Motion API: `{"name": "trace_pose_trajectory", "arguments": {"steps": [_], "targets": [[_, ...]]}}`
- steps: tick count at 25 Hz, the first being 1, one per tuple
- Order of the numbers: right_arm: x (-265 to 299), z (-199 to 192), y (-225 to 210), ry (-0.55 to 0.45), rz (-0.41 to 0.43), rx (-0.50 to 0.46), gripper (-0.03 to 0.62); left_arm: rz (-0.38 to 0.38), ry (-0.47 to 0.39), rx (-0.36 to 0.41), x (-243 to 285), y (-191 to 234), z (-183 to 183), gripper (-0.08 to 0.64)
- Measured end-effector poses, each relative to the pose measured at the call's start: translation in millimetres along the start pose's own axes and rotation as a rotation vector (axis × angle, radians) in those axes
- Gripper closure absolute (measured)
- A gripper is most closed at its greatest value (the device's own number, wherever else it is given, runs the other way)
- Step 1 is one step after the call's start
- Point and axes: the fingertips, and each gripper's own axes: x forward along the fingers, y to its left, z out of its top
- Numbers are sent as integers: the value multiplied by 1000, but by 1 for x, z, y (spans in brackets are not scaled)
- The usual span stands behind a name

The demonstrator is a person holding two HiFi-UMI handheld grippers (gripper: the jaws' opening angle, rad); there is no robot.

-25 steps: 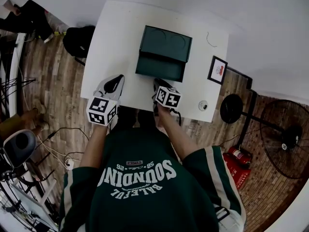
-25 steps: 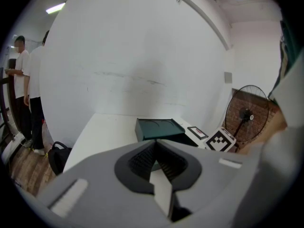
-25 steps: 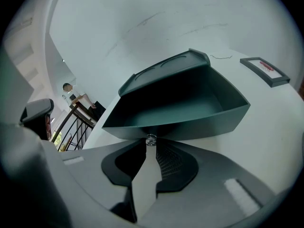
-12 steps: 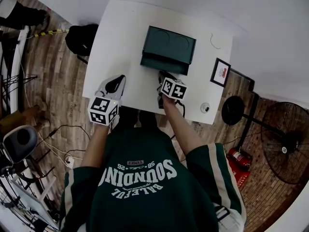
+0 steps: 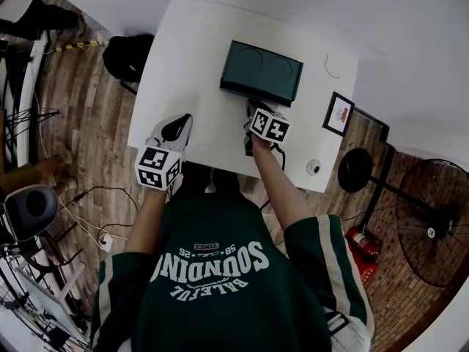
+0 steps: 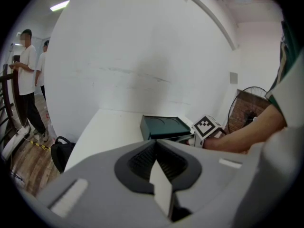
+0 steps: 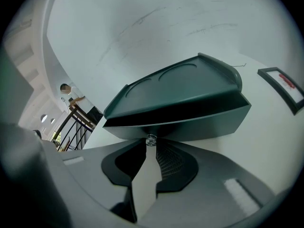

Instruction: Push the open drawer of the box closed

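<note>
The right gripper (image 7: 149, 145) has its jaws drawn almost together, and their tips pinch the small round knob (image 7: 151, 139) at the middle of the drawer (image 7: 190, 127). The drawer front sits back under the overhanging top edge of the dark green rectangular box (image 5: 261, 70). From the head view it looks pushed in, though I cannot tell whether it is fully home. The box lies flat at the far middle of the white table (image 5: 190, 57), with its front facing the person. The right gripper reaches straight to that front, and its marker cube (image 5: 270, 127) is just short of the box.

The left gripper (image 6: 156, 148) has its jaws closed tip to tip with nothing in them. It hangs by the table's near edge, well to the left of the box.

A black-framed picture (image 5: 338, 114) lies on the table to the right of the box. A black backpack (image 5: 126, 57) sits on the wooden floor by the table's left side, and a standing fan (image 5: 432, 222) is off to the right.
</note>
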Motion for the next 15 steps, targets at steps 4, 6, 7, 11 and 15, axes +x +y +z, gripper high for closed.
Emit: {"name": "trace_pose_trajectory", "arguments": {"steps": [4,6,7,11,15], "targets": [[5,8,-1,-11,-2,-4,526,0,5,-3,0,0,-2,508],[7,12,-1,-14,-2,2,526,0,7,-4,0,1,-2,506],[8,14,-2,-16,-2,4,526,1,8,-4,0,1,-2,508],[10,17,-2,-19,5,7,525,-2,14,-4,1,1,-2,506],[10,18,-1,-24,16,-2,525,-8,16,-1,2,0,-2,506]]}}
